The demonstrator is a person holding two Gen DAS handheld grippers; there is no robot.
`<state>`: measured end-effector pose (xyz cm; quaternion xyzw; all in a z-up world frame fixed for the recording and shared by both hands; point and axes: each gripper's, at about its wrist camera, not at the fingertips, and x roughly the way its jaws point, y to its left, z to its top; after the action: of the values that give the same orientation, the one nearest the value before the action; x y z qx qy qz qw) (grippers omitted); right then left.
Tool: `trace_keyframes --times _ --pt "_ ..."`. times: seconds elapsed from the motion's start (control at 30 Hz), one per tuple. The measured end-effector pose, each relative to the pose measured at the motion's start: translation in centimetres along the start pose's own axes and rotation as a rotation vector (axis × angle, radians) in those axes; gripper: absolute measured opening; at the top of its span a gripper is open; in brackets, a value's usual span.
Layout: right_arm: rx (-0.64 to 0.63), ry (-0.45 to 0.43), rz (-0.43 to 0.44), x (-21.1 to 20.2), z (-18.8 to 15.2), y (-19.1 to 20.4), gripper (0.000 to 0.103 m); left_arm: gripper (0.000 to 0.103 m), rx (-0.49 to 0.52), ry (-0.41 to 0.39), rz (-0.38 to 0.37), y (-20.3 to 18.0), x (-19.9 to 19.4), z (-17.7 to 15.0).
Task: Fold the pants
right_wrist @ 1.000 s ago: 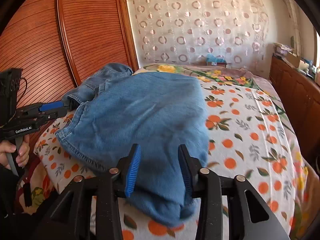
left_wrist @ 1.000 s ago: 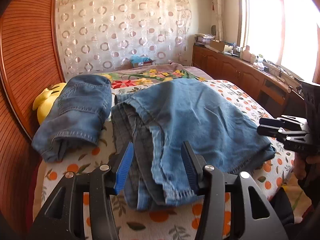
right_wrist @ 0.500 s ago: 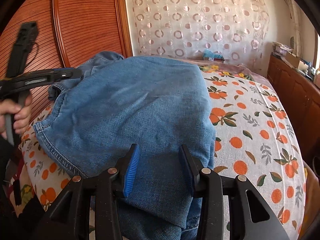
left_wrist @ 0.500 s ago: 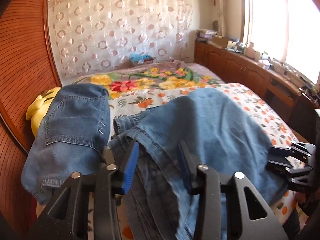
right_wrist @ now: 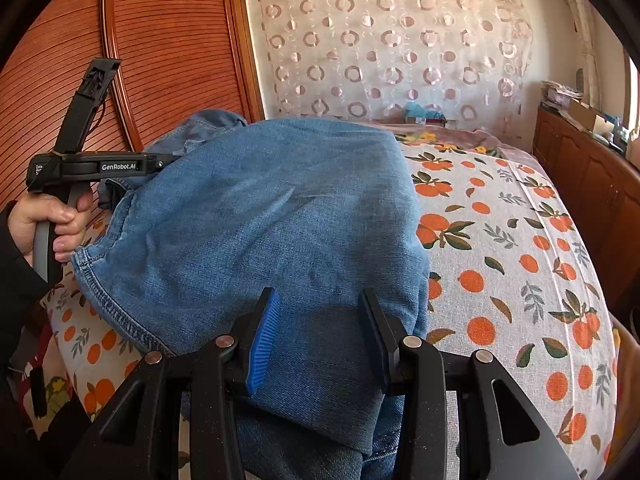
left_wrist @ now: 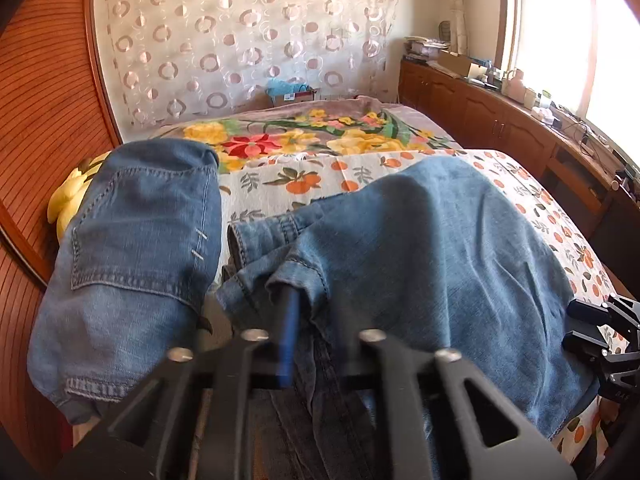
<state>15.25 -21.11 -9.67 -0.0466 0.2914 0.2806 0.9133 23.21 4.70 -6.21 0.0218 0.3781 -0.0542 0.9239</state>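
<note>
Blue denim pants (left_wrist: pixel 432 256) lie folded over on the orange-print bed, near its front edge; they also fill the middle of the right wrist view (right_wrist: pixel 272 224). My left gripper (left_wrist: pixel 316 316) has its fingers pushed into the pants' waistband edge, with cloth draped over the right finger; whether it is clamped is unclear. It shows from the side in the right wrist view (right_wrist: pixel 160 164), held by a hand. My right gripper (right_wrist: pixel 316 320) is open, its fingers astride the pants' near edge. It shows at the right in the left wrist view (left_wrist: pixel 592 324).
A second pair of folded jeans (left_wrist: pixel 140 240) lies at the left on a yellow pillow (left_wrist: pixel 72 196). A wooden wardrobe (right_wrist: pixel 160 48) stands on the left, low wooden cabinets (left_wrist: pixel 500 120) on the right. The bed (right_wrist: pixel 520 240) extends to a flowered blanket (left_wrist: pixel 304 136).
Both grippers have moved forward and down onto the pants. The left fingers have slid into the waistband edge; the right fingers have come astride the near fold.
</note>
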Motion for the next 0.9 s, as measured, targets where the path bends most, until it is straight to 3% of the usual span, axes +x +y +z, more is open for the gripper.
trace_keyframes --times 0.23,0.43,0.6,0.83,0.9 --pt "0.004 0.000 0.002 0.1 -0.1 0.1 0.042 0.004 -0.007 -0.077 0.060 1.1 -1.6 1.6" --pt "0.006 0.002 0.003 0.1 -0.1 0.1 0.042 0.005 0.002 -0.051 0.099 2.3 -1.0 1.8" --pt "0.006 0.002 0.002 0.1 0.0 0.1 0.042 0.012 -0.003 -0.037 0.135 2.2 -1.6 0.7" --pt "0.007 0.003 0.003 0.1 -0.1 0.1 0.042 0.037 -0.017 -0.072 0.026 -0.1 -4.1 -0.8" --pt "0.007 0.003 0.003 0.1 -0.1 0.1 0.042 0.038 -0.008 -0.081 -0.005 -1.5 -4.8 -1.7"
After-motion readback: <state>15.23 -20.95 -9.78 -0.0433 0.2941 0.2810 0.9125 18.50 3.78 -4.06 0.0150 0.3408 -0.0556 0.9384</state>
